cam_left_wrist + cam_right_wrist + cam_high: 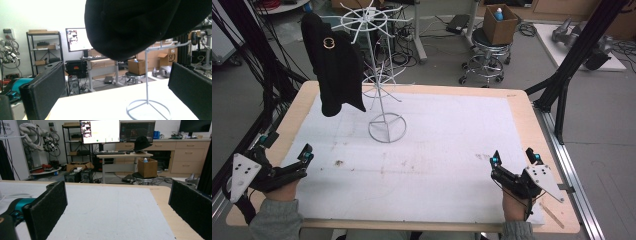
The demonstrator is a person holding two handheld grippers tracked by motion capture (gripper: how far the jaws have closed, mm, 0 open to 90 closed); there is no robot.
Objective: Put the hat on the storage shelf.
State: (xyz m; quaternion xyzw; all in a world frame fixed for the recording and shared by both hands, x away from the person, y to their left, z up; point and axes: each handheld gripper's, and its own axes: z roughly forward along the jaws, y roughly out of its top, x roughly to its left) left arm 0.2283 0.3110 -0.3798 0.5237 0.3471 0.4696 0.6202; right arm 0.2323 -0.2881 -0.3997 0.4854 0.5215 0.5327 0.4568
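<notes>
From the high view I see a white wire rack (383, 75) standing on its ring base toward the far left of the white mat (437, 150) that covers the wooden table (524, 117). A black garment (334, 65) hangs from the rack's upper left arms, carries a small gold ring (328, 43) near its top, and its lower end hangs clear of the mat. My left gripper (292, 162) sits at the near left edge of the table with its jaws spread and nothing between them; in the left gripper view (115, 92) the jaws frame the rack's post and base, with the garment overhead. My right gripper (513, 157) sits at the near right corner, well apart from the rack, jaws likewise spread and empty; the right gripper view (117, 207) looks across bare mat. Beyond the table, a cardboard box (499, 22) rests on a stool (485, 57).
</notes>
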